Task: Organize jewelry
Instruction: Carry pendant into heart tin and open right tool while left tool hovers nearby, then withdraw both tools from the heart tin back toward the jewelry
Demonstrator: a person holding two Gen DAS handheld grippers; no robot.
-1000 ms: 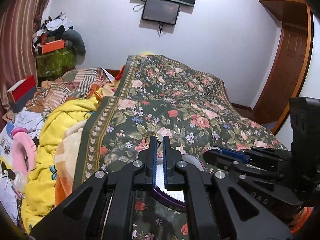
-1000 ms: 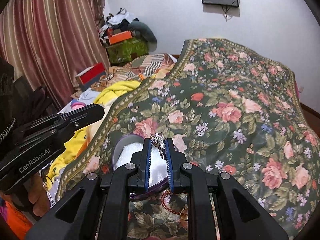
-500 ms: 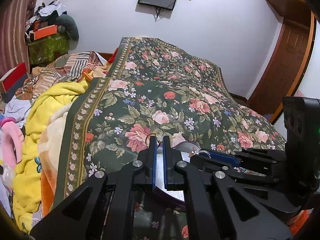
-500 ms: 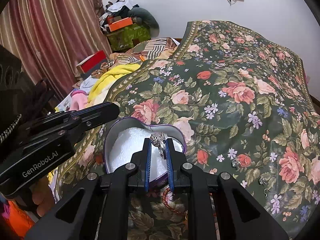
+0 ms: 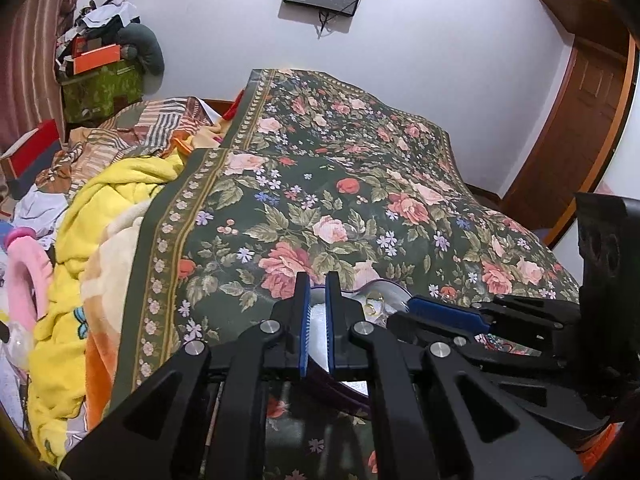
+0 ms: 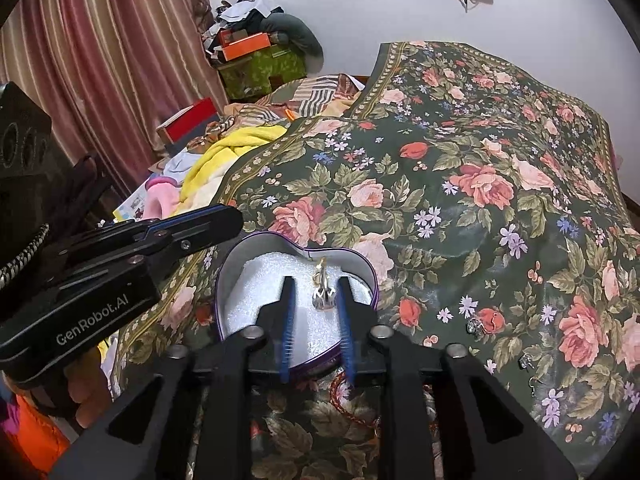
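Ring [image 6: 323, 295] sits between opening right gripper [image 6: 313, 283] fingers, untouched, on white foam inside heart-shaped box [image 6: 232, 254] on floral bedspread [image 6: 460, 184]. Left gripper [image 5: 317, 280] fingers closed, empty, over box rim.

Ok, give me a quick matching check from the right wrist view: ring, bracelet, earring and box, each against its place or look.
1 silver ring
2 red bracelet
3 earring
4 box

A on the bedspread, right of the box
B heart-shaped, purple rim
C on the white foam in the box
D on the bedspread at the box's near edge

Pairs: 1-C, 2-D, 3-A, 4-B
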